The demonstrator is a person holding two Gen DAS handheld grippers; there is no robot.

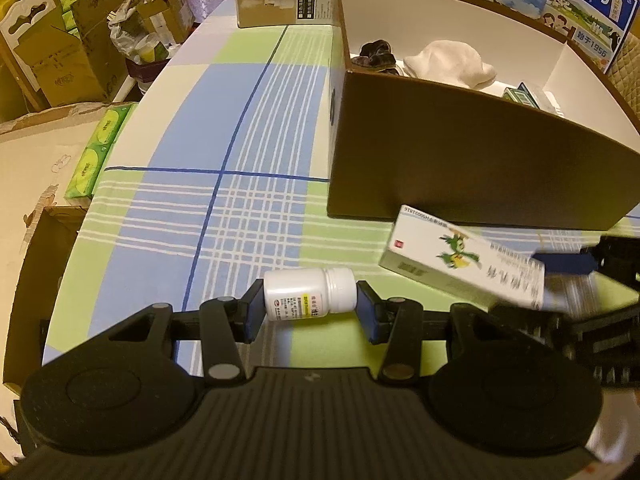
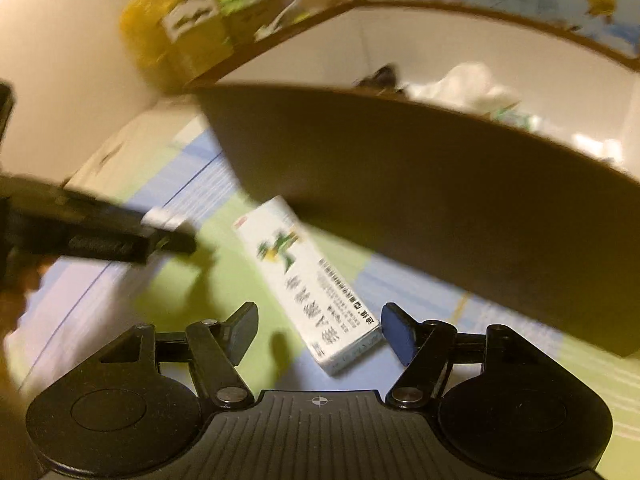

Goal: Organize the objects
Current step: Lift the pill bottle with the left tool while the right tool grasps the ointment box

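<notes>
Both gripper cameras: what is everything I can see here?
White plastic pill bottle: one, lying on its side between the left gripper's pads.
White medicine carton with green figure: one, on the cloth before the box.
Brown cardboard box: one, open, white inside, on the table.
White cloth bundle: one, in the box.
Dark crumpled item: one, in the box.
Checked blue-green tablecloth: one.
Green tissue packs: several, left of the table.
Left gripper: black, around the bottle.
Right gripper: black, open, carton's end between its fingers.

Warm, dim yellowish indoor light. The left wrist view is mostly sharp; the right wrist view is heavily motion-blurred. Fisheye bending and dark corners in both.
</notes>
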